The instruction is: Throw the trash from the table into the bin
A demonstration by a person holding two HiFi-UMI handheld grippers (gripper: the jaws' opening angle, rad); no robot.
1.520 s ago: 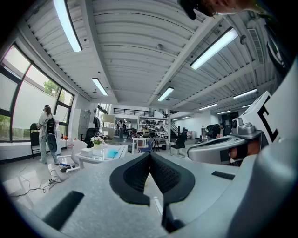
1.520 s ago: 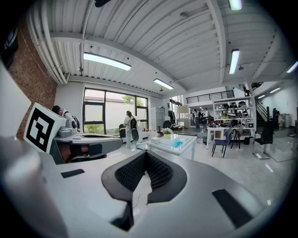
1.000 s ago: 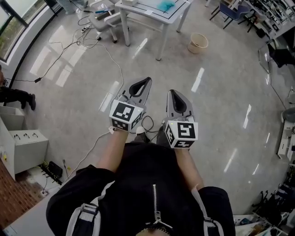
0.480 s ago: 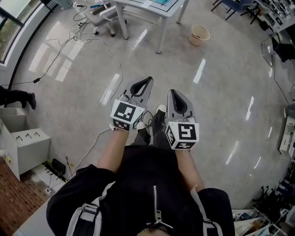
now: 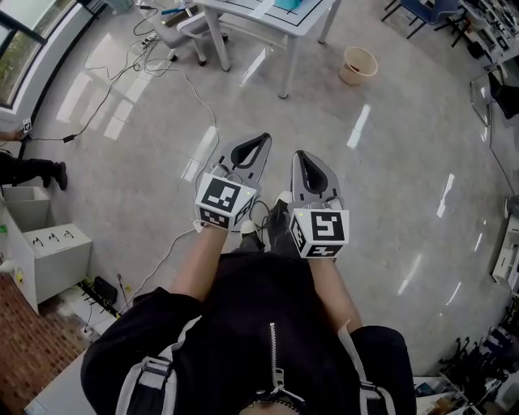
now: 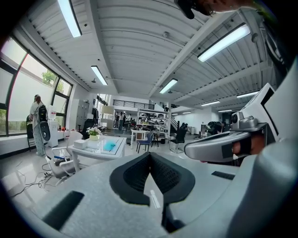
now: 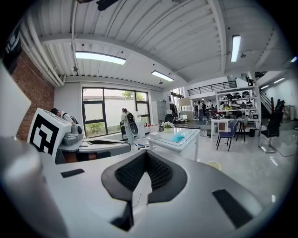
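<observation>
The white table (image 5: 302, 18) stands far ahead at the top of the head view, with a teal crumpled thing (image 7: 178, 137) and a white box (image 6: 80, 143) on its top. A beige bin (image 5: 359, 65) sits on the floor to the table's right. My left gripper (image 5: 260, 140) and right gripper (image 5: 298, 155) are held side by side over the grey floor, well short of the table. Both point toward it. Each has its jaws closed tip to tip, and nothing is between them. In the left gripper view, the right gripper (image 6: 219, 148) shows at the right.
Cables (image 5: 203, 105) trail across the shiny floor between me and the table. An office chair (image 5: 182, 28) stands left of the table and a blue chair (image 7: 226, 131) beyond it. A white cabinet (image 5: 45, 259) is at the left. A person (image 6: 37, 122) stands by the windows.
The person carrying the grippers has stepped forward across the floor, and a shoe now shows beneath the grippers. Both grippers stay side by side and shut.
</observation>
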